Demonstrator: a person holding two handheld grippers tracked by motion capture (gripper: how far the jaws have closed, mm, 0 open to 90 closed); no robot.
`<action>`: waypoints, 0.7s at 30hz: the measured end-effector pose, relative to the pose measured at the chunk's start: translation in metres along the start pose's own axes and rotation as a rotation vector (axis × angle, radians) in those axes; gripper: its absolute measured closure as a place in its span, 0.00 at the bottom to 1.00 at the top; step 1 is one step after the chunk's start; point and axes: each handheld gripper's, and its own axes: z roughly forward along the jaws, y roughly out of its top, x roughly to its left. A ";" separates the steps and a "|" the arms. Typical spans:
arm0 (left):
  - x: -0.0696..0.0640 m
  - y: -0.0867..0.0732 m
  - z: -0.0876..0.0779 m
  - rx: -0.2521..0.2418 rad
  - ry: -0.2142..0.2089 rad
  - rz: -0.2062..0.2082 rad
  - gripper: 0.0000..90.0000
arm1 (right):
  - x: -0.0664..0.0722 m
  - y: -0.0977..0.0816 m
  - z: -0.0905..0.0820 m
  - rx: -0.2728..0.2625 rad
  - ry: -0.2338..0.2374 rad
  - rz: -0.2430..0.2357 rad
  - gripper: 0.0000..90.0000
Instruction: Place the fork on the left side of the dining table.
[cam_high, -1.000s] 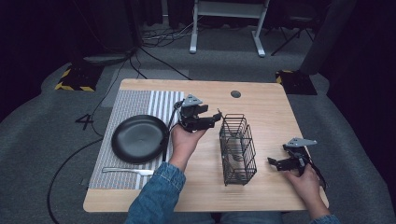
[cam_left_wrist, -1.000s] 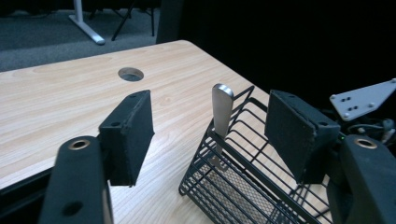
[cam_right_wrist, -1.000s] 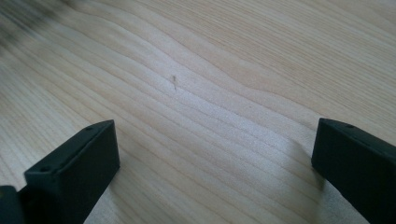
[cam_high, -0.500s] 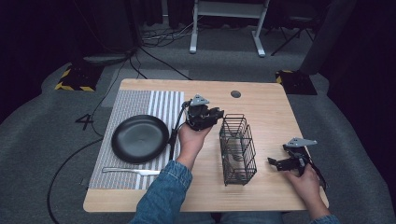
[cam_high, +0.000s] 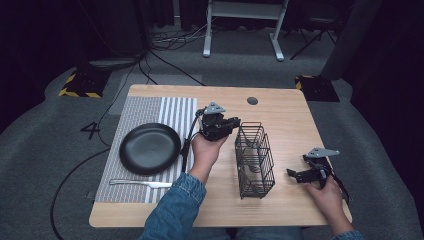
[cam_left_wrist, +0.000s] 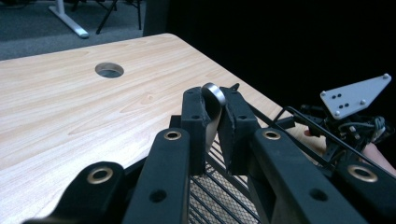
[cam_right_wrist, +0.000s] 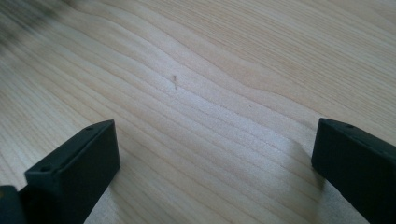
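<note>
Over the wooden counter (cam_high: 280, 120), left claw (cam_left_wrist: 214, 109) pinching a metal utensil handle (cam_left_wrist: 212, 100) should lower it straight into the wire caddy (cam_high: 255, 160), while the right claw (cam_high: 300, 175) rests agape.

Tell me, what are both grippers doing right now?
Left gripper shut on a metal utensil handle above the wire basket. Right gripper open over bare table.

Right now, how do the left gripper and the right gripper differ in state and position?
The left gripper is shut on a metal utensil handle; the right gripper is open and holds nothing. The left gripper is raised beside the wire basket; the right gripper sits low over the bare table. Both have black jaws and a grey plate on top.
</note>
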 end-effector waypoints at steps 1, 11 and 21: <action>0.000 0.000 -0.001 -0.002 0.003 0.003 0.92 | 0.000 0.000 0.000 0.000 0.000 0.000 0.01; -0.016 0.016 -0.016 -0.025 0.009 0.075 0.96 | 0.000 0.000 0.000 0.000 0.000 0.000 0.01; -0.029 0.040 -0.038 -0.025 -0.018 0.121 0.96 | 0.000 0.000 0.000 0.000 0.000 0.000 0.01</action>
